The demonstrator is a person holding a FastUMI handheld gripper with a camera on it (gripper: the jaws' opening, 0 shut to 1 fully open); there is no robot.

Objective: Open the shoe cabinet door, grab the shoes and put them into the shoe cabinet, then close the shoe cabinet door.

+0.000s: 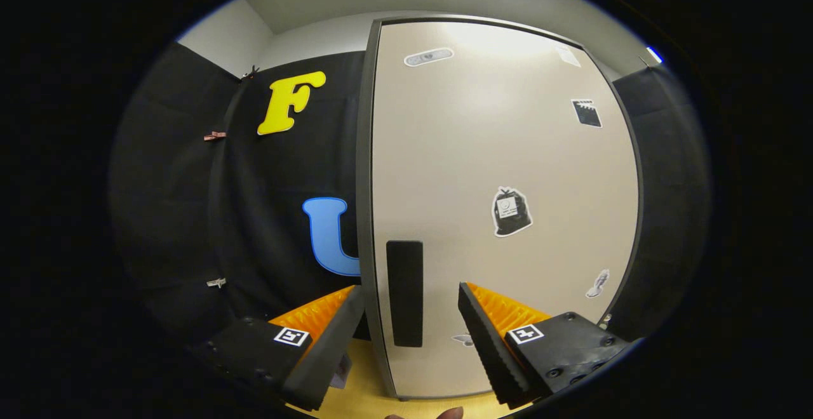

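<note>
Gripper (411,308) fingers spread wide, grasping nothing, straddling black handle (404,293) at left edge of shoe cabinet door (502,152); stickers (510,212) on door, print too small to read.

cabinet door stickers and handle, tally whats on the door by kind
Handle: 1, the dark vertical handle on the cabinet door, ahead between the open gripper fingers
Stickers: 6, for example the bag-shaped sticker
Total: 7

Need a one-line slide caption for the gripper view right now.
The tool, fingers open, straddles the dark handle on the closed shoe cabinet door, not yet gripping it.
</note>
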